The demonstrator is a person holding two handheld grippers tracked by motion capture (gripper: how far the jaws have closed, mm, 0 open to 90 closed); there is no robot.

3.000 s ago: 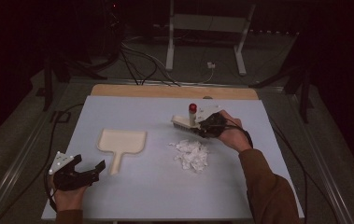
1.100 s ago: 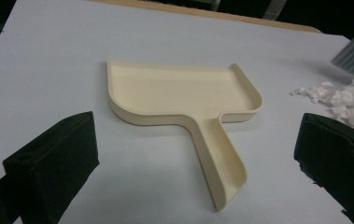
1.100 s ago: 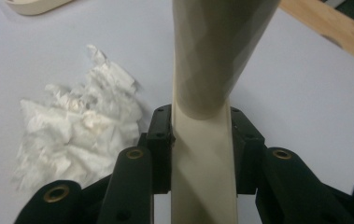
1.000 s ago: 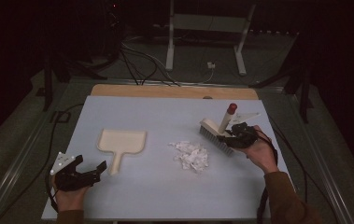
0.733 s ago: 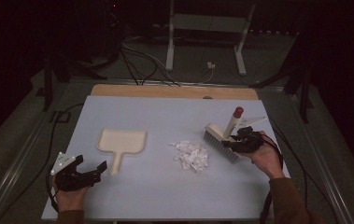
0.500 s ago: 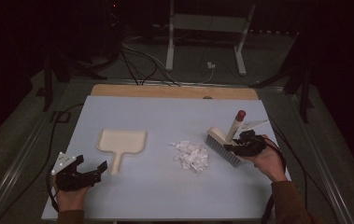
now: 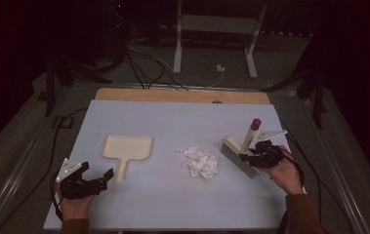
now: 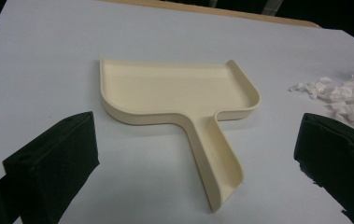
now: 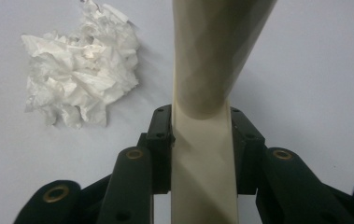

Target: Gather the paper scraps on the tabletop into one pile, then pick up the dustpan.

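Pinching the cream handle of a small hand brush with a red-capped tip, the right gripper is seen at the right of the pale blue desk, its fingers pressed against the handle on both sides. The brush's bristles are held just beside a heap of crumpled white paper scraps. The left gripper is rested near a cream plastic dustpan, fingers spread and empty.
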